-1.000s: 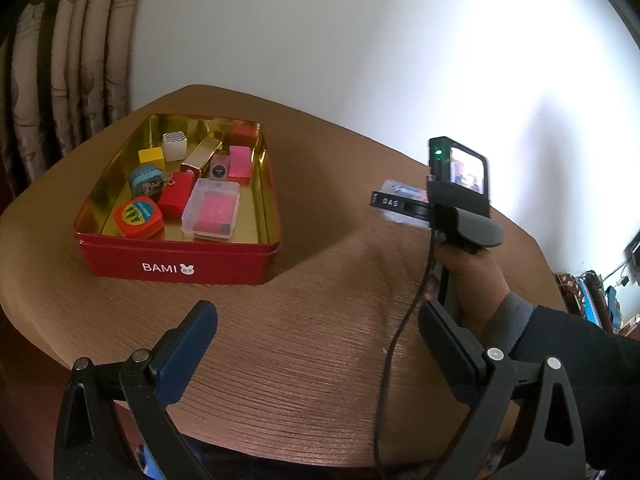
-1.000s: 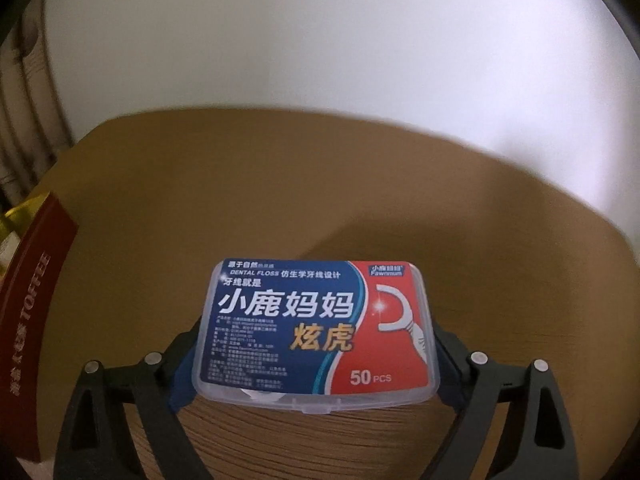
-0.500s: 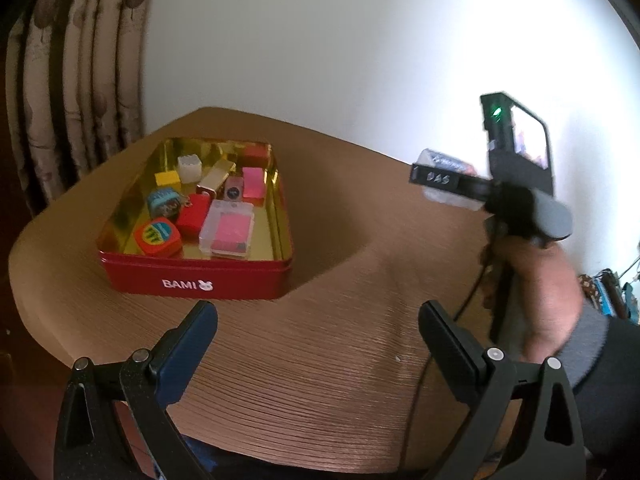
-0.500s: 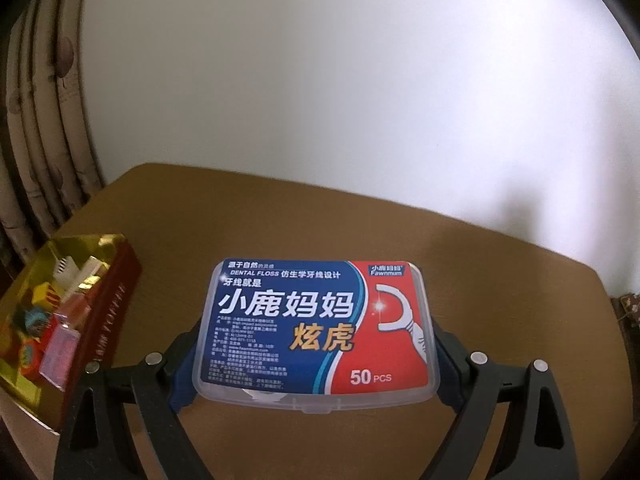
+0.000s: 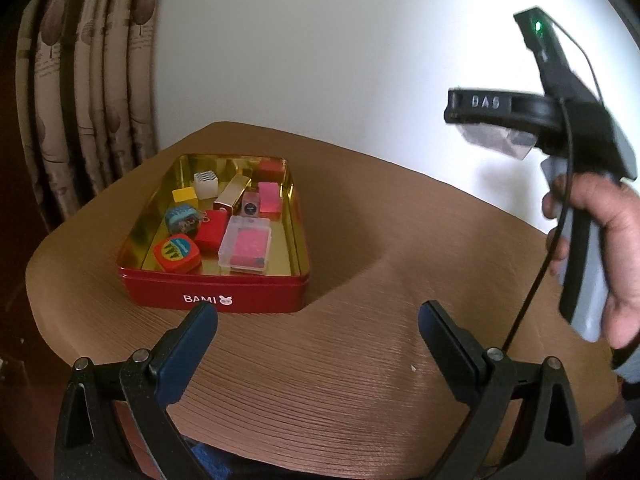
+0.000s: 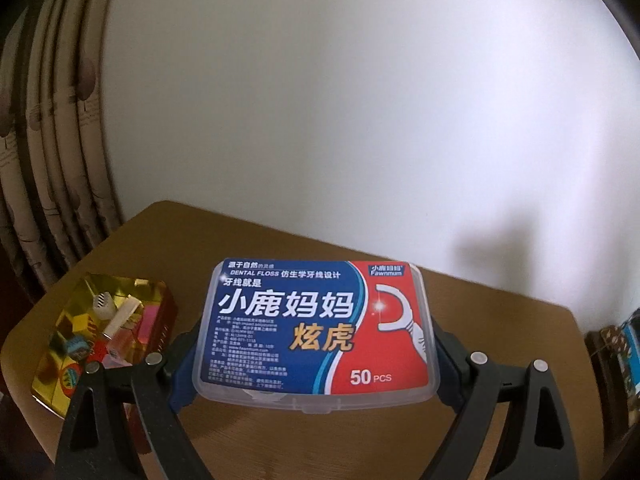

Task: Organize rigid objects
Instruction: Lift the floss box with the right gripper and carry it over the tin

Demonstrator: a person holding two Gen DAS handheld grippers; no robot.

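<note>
While the left gripper [image 5: 318,344] is waiting with jaws wide and empty, the right gripper [image 6: 316,344], clamping the clear plastic dental-floss box [image 6: 316,328], is rising off the brown counter [image 5: 360,360] toward the red rectangular tin [image 5: 216,292].

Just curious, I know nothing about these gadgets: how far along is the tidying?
Done: several small items lie in the red tin. In hand: the right tongs hold a dental floss box above the table. Left: setting it in the tin. The left tongs are open, empty.
</note>
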